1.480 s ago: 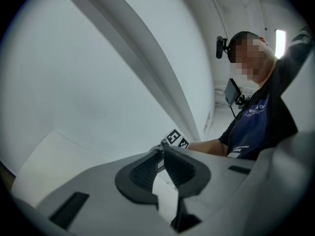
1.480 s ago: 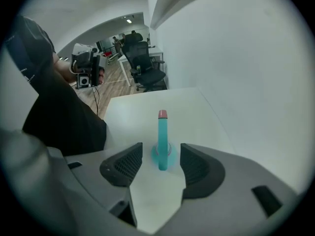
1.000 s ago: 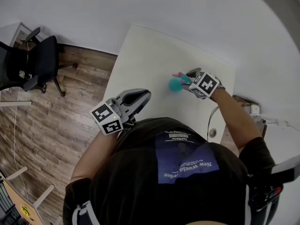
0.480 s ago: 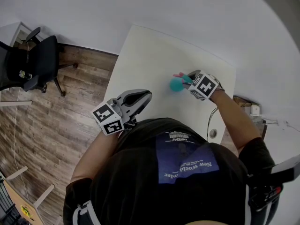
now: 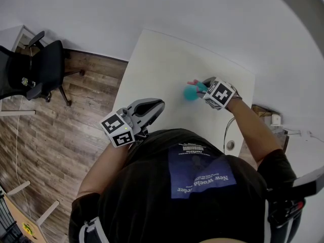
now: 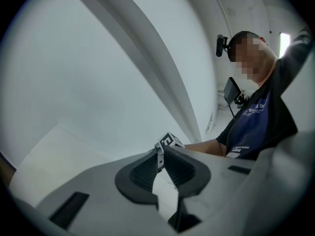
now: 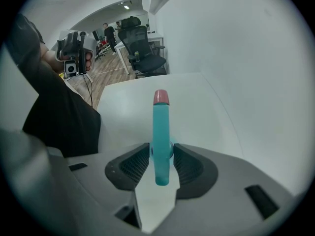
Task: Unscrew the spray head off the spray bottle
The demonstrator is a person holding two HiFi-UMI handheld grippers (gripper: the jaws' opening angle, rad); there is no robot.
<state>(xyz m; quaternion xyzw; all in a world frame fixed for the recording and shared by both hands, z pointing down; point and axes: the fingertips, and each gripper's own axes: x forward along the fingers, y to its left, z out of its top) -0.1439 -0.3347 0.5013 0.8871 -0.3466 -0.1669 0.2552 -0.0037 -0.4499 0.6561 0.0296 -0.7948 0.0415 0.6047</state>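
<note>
A teal spray bottle stands on the white table. My right gripper comes down onto it from above. In the right gripper view the teal spray head with its pink nozzle tip runs between the jaws of the right gripper. Those jaws have just been closing, and the pads now press on the head's round collar from both sides. My left gripper hangs shut and empty over the table's near edge, apart from the bottle. The left gripper points level at a white wall.
A black office chair stands on the wood floor left of the table. A round cable hole sits near the table's right front edge. A white wall runs behind the table.
The right gripper's jaws have drawn in around the spray head. The left gripper and the bottle stay where they were.
</note>
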